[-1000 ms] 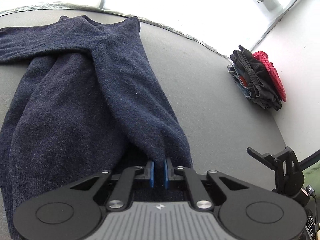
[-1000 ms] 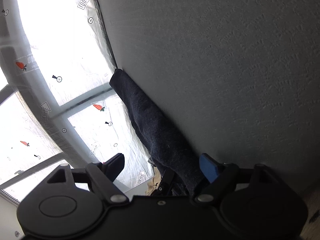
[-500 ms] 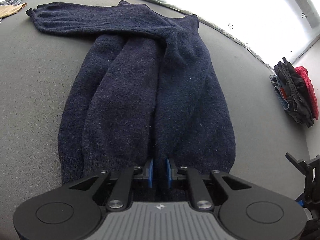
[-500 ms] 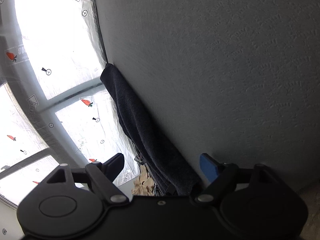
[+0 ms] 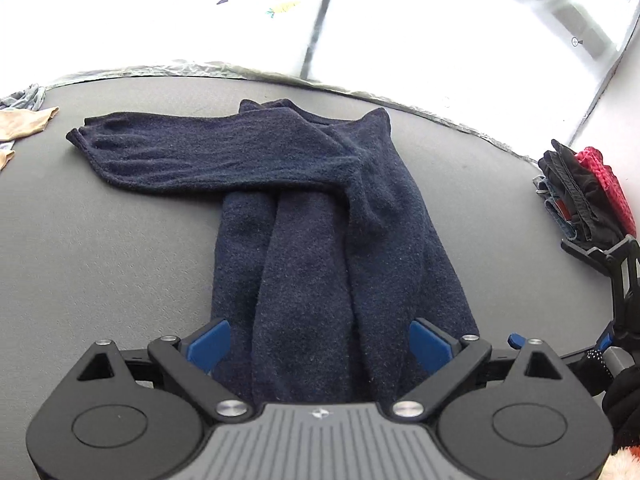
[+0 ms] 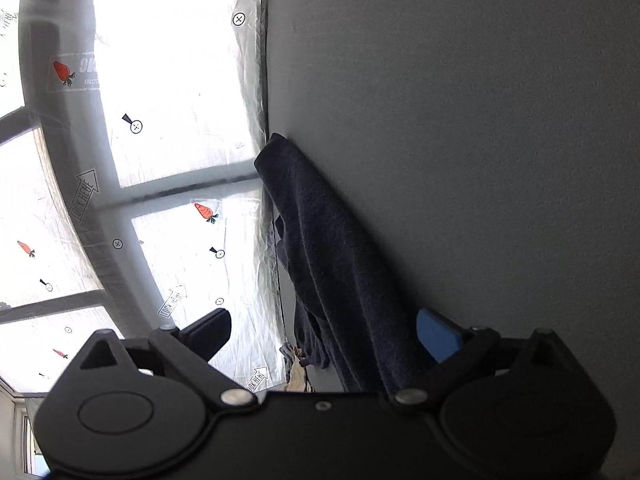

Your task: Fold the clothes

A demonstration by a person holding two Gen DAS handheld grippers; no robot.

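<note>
Dark navy knit sweater (image 5: pixel 328 248), flat on grey table, folded lengthwise, one sleeve stretched sideways

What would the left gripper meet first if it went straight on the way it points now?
Most likely the sweater: the left gripper, its jaws opening, points down at the folded body lying on the table. Exact depth is unclear.

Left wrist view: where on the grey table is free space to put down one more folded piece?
Bare grey table lies left of the navy sweater, below its outstretched sleeve. Another bare patch lies between the sweater and the folded pile at right. The far left edge is crowded with light clothes.
</note>
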